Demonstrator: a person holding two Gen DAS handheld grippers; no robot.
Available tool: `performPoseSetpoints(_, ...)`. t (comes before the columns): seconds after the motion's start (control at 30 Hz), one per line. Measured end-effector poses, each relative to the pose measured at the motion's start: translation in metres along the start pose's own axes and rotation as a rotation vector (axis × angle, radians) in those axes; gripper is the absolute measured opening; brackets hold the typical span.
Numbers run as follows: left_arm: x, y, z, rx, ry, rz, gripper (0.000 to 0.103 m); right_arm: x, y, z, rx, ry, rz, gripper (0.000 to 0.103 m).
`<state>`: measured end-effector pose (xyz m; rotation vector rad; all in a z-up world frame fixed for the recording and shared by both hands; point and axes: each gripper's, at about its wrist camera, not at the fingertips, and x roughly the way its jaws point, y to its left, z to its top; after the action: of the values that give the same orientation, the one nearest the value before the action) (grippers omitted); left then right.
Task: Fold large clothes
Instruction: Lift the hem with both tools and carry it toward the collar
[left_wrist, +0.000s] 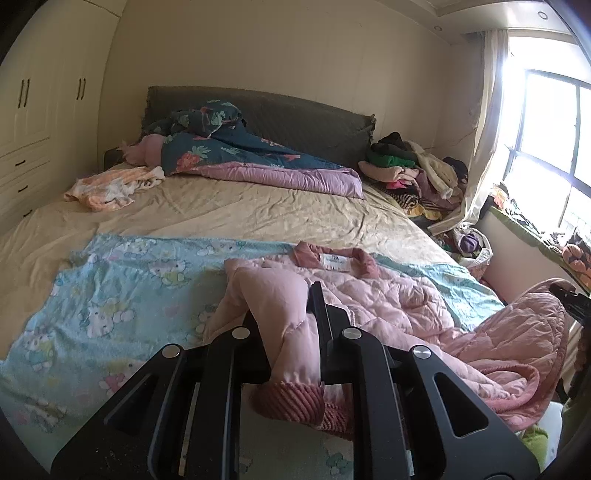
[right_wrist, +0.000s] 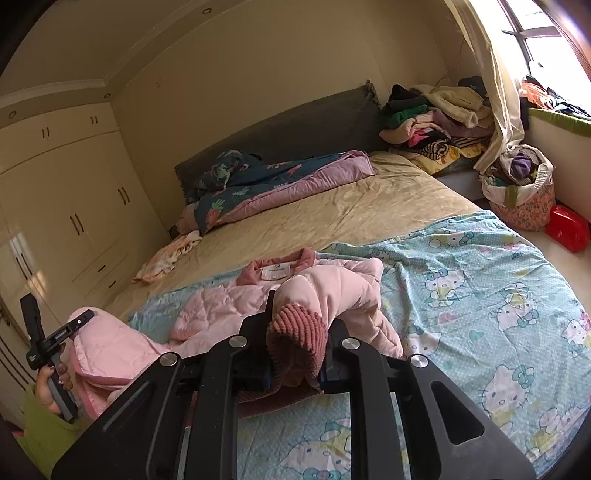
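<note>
1. both sleeves are in hand: the left gripper is clamped tight on one sleeve of the pink quilted jacket, its ribbed cuff hanging out behind the jaws.
2. the right gripper is pinched down on the other sleeve, ribbed cuff bunched right between the fingers.
3. the jacket lies on the blue cartoon blanket at the near end of the bed, collar and label away from the person, lining up, one side trailing off the edge.
4. this looks like the sleeve-fold step, both sleeves raised off the body.
5. my read of the next move: carry both cuffs inward over the jacket's body, lay them flat, then let go without dragging the padding into a lump.
6. the room: tan sheet rumpled beyond, a floral duvet at the dark headboard, a heap of clothes by the curtain, cream wardrobes opposite the window.
</note>
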<state>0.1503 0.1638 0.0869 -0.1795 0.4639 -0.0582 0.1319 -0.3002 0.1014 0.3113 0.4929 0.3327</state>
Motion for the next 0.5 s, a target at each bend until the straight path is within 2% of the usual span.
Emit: performPoseSetpoints(0.5, 0.037, 0.005, 0.055, -0.008, -0.023, 0.061, 0.009, 0.047, -0.013, 0.062, 0.096, -0.002, -0.016, 0.015)
